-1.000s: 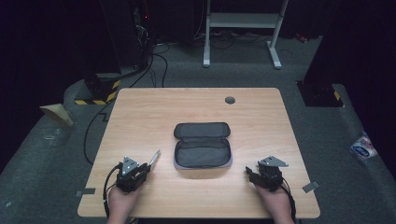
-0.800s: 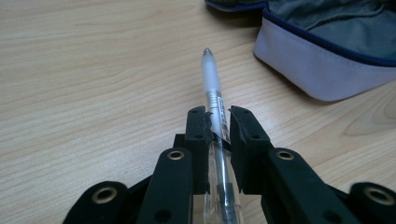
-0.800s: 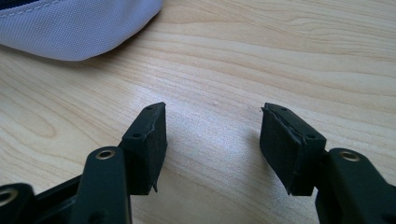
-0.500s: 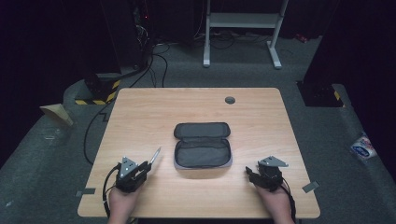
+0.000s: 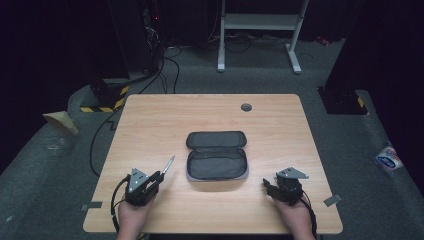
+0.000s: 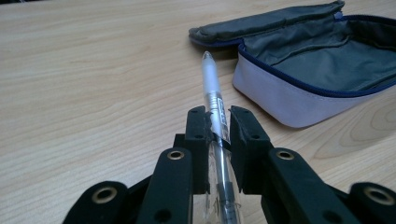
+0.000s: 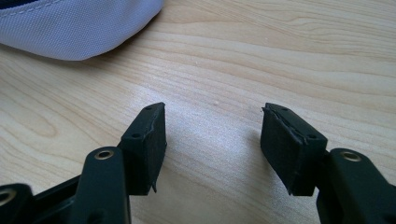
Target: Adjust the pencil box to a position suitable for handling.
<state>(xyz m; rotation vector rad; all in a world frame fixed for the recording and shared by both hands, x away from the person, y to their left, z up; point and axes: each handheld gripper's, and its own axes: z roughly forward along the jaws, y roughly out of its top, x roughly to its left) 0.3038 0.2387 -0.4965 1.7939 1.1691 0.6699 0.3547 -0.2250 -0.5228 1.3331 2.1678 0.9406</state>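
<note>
Near the table's front edge, left side: the left gripper (image 5: 161,174) was clamped on a pen (image 6: 215,103), its two black jaws pressed against the barrel from either side.
Pen position: it was held off the table (image 5: 150,125), pointing forward and up toward the case (image 5: 217,162), with its frosted cap end past the jaws and the clear barrel running back between them.
Pen handling: it looked light, stiff and smooth, so it would likely slide or swivel in a loose grip. The hold sat near mid-barrel, which seemed sound; a hold closer to the cap would probably steer the tip better.
Case: a soft fabric pencil case lay open at the table's middle, just beyond the pen tip, with a pale outer wall, blue zip edging and a dark lining. Its lid was folded back away from the person. It would probably sag or shift if pushed.
Right gripper (image 7: 212,140): its jaws stood apart with nothing between them, low over bare wood to the right of the case.
Other things: a small dark round fitting (image 5: 246,107) was set in the table's far edge.
In the way: nothing lay between pen and case; the case's near wall was the one thing the tip would need to clear.
</note>
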